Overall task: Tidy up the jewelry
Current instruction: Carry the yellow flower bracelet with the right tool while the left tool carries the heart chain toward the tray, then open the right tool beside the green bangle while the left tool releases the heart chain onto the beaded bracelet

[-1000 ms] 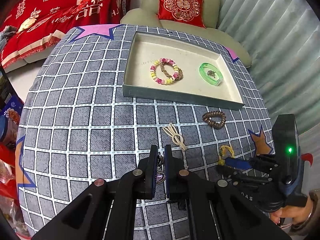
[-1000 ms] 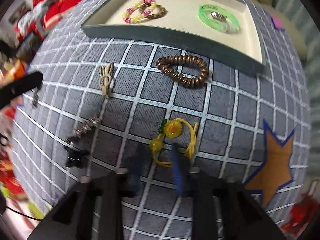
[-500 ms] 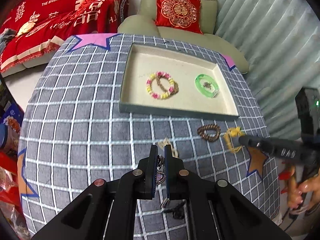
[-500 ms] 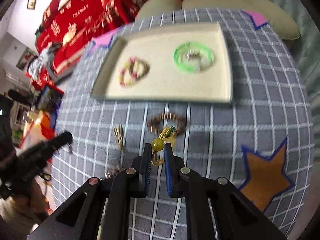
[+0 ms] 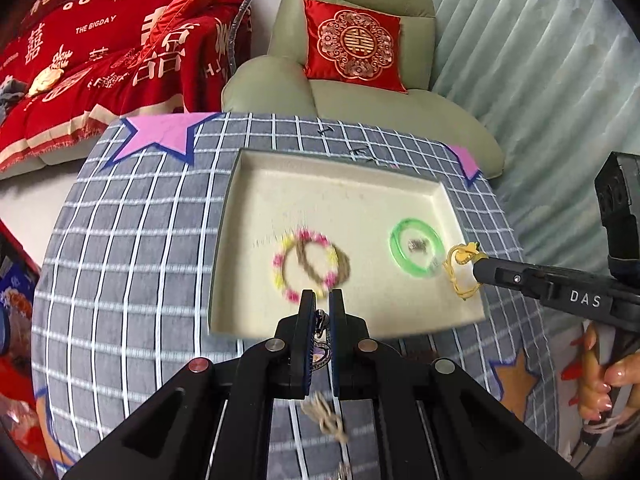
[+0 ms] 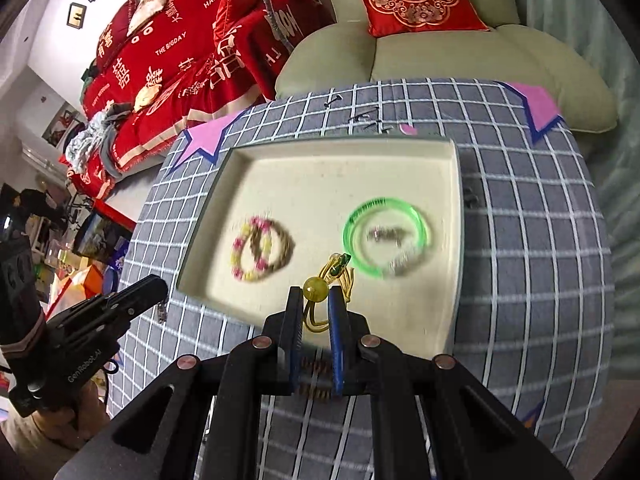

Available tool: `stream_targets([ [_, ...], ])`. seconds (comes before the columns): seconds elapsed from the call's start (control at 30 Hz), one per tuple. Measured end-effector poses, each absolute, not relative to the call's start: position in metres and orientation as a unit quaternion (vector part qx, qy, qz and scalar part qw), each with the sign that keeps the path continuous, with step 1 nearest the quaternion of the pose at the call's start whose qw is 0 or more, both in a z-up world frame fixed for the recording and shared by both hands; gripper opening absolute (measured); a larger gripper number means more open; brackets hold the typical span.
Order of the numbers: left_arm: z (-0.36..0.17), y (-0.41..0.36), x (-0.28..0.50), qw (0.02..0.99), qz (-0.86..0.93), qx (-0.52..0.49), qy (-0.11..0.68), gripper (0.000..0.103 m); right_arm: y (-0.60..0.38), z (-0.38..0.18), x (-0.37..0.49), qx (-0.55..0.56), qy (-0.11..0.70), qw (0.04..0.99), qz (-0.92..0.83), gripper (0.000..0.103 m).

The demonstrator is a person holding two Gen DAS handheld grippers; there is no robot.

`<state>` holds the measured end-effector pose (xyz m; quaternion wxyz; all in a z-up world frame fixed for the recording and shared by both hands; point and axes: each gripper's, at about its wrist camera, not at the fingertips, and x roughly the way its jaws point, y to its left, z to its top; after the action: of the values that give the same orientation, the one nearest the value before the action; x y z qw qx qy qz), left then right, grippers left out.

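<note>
A cream tray sits on the grey checked tablecloth and holds a pink-and-yellow bead bracelet linked with a brown one, plus a green bangle. My left gripper hovers at the tray's near edge, shut on a small metal charm with a purple heart. My right gripper is over the tray's near side, shut on a yellow cord bracelet with a yellow bead. In the left wrist view that yellow cord bracelet hangs beside the bangle.
A beige knotted cord and a brown coil bracelet lie on the cloth below the grippers. A green armchair with a red cushion stands behind the table, with a red blanket at the left. A hand grips the right tool.
The right gripper closed on the yellow cord bracelet, lifted it off the cloth and carried it over the tray. The left gripper, still holding the charm, rose and moved up to the tray's near edge.
</note>
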<state>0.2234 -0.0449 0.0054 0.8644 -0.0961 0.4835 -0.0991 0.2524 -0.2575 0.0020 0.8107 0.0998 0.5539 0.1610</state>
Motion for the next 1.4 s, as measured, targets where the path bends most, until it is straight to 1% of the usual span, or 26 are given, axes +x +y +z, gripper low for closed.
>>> stream_targets([
  [0.4, -0.034, -0.053, 0.279, 0.852, -0.057, -0.083, 0.514, 0.016, -0.233, -0.029, 0.317, 0.094, 0.559, 0.804, 0.182, 0.013],
  [0.73, -0.061, -0.065, 0.293, 0.839, -0.037, -0.068, 0.538, 0.016, -0.219, -0.054, 0.34, 0.087, 0.577, 0.79, 0.189, 0.013],
  [1.03, -0.07, -0.073, 0.296, 0.835, -0.016, -0.026, 0.549, 0.017, -0.217, -0.081, 0.348, 0.099, 0.607, 0.767, 0.184, 0.015],
  [1.17, -0.07, -0.077, 0.296, 0.833, -0.016, -0.006, 0.553, 0.017, -0.22, -0.085, 0.35, 0.11, 0.613, 0.76, 0.185, 0.015],
  [1.23, -0.068, -0.079, 0.295, 0.834, -0.017, 0.005, 0.552, 0.017, -0.224, -0.082, 0.349, 0.122, 0.609, 0.76, 0.191, 0.02],
  [1.27, -0.066, -0.08, 0.294, 0.835, -0.019, 0.011, 0.55, 0.017, -0.226, -0.078, 0.349, 0.127, 0.604, 0.763, 0.195, 0.033],
  [1.3, -0.064, -0.081, 0.293, 0.836, -0.021, 0.016, 0.548, 0.017, -0.228, -0.076, 0.348, 0.132, 0.599, 0.764, 0.198, 0.055],
  [1.33, -0.063, -0.082, 0.292, 0.837, -0.023, 0.018, 0.546, 0.017, -0.23, -0.071, 0.348, 0.138, 0.592, 0.768, 0.201, 0.063],
  [1.37, -0.061, -0.081, 0.291, 0.837, -0.024, 0.017, 0.546, 0.017, -0.233, -0.066, 0.347, 0.142, 0.586, 0.771, 0.203, 0.069],
  [1.4, -0.06, -0.081, 0.29, 0.837, -0.026, 0.015, 0.546, 0.017, -0.235, -0.064, 0.347, 0.144, 0.583, 0.773, 0.202, 0.069],
])
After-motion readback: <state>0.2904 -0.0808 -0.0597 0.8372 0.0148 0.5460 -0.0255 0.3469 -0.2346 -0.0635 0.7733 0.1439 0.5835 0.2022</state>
